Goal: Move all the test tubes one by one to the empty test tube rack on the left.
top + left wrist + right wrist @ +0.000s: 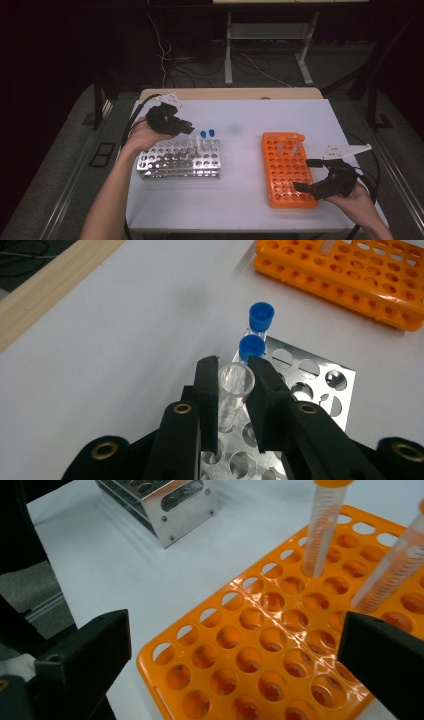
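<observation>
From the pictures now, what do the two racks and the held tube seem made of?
Silver rack: probably metal; shiny, sharp-edged sheet with screws.
Orange rack: probably moulded plastic, glossy with bright reflections.
Open tube clamped in the left gripper: clear, so plastic or glass; I cannot tell which.

Both black grippers, left (192, 131) and right (306, 174), are carrying brass-ringed screw holes, grey three-cornered plates and trailing black cables.

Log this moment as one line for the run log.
left gripper: shut on uncapped clear tube over metal rack | right gripper: open, above orange rack
</observation>
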### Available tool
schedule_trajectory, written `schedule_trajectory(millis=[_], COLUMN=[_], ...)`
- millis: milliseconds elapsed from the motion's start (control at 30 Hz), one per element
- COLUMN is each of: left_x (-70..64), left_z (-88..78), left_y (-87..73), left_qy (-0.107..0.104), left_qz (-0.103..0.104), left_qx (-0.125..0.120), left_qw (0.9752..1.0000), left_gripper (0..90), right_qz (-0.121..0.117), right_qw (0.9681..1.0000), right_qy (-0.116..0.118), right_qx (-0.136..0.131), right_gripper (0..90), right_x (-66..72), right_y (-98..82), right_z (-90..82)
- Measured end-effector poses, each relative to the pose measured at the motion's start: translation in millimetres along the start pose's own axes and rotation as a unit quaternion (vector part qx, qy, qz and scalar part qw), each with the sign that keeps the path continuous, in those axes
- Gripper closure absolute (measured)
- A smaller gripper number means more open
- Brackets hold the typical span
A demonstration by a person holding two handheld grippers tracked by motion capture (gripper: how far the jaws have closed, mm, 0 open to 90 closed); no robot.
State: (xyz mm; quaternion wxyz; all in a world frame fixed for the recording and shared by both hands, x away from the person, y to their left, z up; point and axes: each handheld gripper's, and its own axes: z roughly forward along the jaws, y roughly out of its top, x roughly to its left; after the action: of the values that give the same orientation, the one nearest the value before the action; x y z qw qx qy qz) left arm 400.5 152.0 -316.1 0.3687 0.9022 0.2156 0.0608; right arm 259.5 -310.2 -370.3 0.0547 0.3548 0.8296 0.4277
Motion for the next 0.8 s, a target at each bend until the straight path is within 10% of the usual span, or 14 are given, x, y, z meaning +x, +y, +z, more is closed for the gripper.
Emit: schedule_trajectory(millis=[533, 800], left_x=[-0.6, -5.2], left_z=[11.0, 3.0], left_y=[-14.1, -16.2], left_qy=[-0.014, -0.023], left_qz=[-0.011, -0.038], left_qx=[0.001, -0.015], left_qw=[0.9998, 0.9989], left_gripper=[73.3, 56.0], right_qz=[0.019, 0.024], right_qw=[0.9996, 0.9991], right_qy=[-0.023, -0.032], right_qx=[0.001, 0.012], right_gripper=[0.2, 0.3], right_x=[-24.8, -33.3], right_y=[6.4, 8.5], right_z=[-1.2, 5.6])
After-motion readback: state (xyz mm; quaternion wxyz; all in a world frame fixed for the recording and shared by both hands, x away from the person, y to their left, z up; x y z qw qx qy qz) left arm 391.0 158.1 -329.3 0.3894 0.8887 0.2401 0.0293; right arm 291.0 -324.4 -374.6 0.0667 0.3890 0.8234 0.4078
